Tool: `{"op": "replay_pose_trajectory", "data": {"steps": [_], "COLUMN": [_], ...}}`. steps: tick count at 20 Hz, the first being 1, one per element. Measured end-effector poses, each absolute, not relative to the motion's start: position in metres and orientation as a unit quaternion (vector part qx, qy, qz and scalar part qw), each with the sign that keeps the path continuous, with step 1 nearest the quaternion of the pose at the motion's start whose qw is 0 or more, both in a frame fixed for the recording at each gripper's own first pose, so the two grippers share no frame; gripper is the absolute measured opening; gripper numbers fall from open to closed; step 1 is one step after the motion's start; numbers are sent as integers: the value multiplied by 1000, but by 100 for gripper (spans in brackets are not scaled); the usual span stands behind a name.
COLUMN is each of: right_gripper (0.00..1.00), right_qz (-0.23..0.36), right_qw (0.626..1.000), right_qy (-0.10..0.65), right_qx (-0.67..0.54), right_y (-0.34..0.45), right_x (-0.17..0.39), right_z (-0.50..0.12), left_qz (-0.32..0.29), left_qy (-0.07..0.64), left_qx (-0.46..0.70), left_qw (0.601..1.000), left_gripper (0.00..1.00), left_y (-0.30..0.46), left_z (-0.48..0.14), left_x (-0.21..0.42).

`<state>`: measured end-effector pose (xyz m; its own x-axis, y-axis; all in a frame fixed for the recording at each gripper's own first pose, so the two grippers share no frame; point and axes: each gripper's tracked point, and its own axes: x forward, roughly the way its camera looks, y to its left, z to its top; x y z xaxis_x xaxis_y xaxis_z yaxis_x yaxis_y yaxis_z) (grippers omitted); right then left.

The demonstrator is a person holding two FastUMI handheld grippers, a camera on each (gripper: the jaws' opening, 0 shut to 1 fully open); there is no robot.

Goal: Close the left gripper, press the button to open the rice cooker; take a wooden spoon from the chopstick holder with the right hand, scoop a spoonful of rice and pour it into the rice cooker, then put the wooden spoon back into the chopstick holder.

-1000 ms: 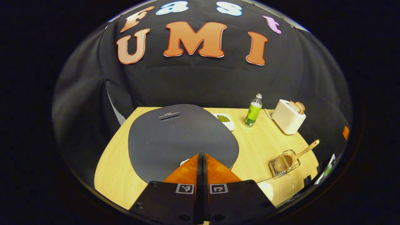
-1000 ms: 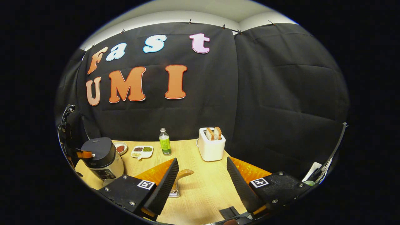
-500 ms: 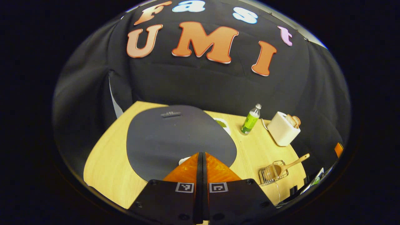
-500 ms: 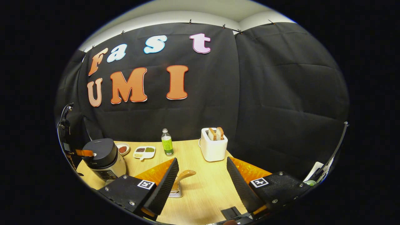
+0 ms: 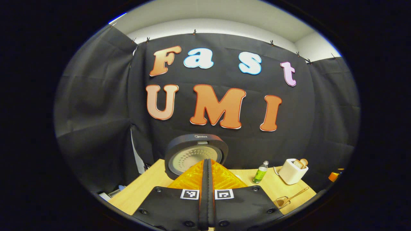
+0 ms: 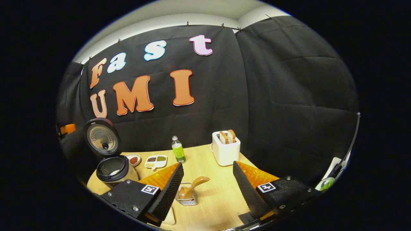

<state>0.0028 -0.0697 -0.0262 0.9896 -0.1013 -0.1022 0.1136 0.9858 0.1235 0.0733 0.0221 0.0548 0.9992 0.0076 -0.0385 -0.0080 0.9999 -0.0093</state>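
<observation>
Lid (image 5: 196, 153) of the rice cooker stands raised in the left gripper view, its perforated inner face toward the camera, so the button step looks done. Left gripper (image 5: 207, 166) sits just in front of it, jaws clenched together on nothing. Far right on the table (image 5: 141, 189), the wooden spoon (image 5: 293, 195) lies in the chopstick holder (image 5: 282, 201).

Right gripper view: rice cooker (image 6: 116, 170) at the left, open pot dark inside, a pale patch at the bottom that I cannot identify. Right gripper (image 6: 207, 179) hangs above the chopstick holder (image 6: 187, 196), jaws released wide, spoon handle (image 6: 196, 184) between them, untouched. Left to do, by my judgement: grasp spoon, scoop rice, pour, return spoon.
</observation>
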Motion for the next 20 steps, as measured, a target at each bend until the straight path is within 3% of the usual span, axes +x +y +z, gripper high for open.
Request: {"op": "replay_pose_trajectory", "data": {"steps": [8, 15, 16, 17, 19, 20], "right_gripper": [95, 94, 93, 92, 85, 82], "right_qz": [-24, -18, -17, -16, -11, -9], "right_qw": [985, 972, 968, 966, 962, 960], "right_qy": [73, 120, 127, 134, 143, 147], "right_qx": [157, 202, 214, 221, 232, 238], "right_y": [-61, -61, -60, -57, -51, -48], "right_x": [40, 70, 72, 75, 81, 83], "right_z": [-66, -113, -119, -124, -135, -139], "left_qz": [77, 90, 90, 89, 83, 79], "left_qy": [28, 31, 30, 29, 26, 25], "left_qx": [16, -6, -5, -3, -4, -6], "left_qw": [996, 996, 996, 996, 996, 997], "left_gripper": [5, 8, 30, 37, 37, 51], "left_y": [73, 100, 102, 102, 101, 98], "left_z": [57, 49, 47, 48, 50, 51], "left_x": [42, 34, 36, 33, 35, 34]}}
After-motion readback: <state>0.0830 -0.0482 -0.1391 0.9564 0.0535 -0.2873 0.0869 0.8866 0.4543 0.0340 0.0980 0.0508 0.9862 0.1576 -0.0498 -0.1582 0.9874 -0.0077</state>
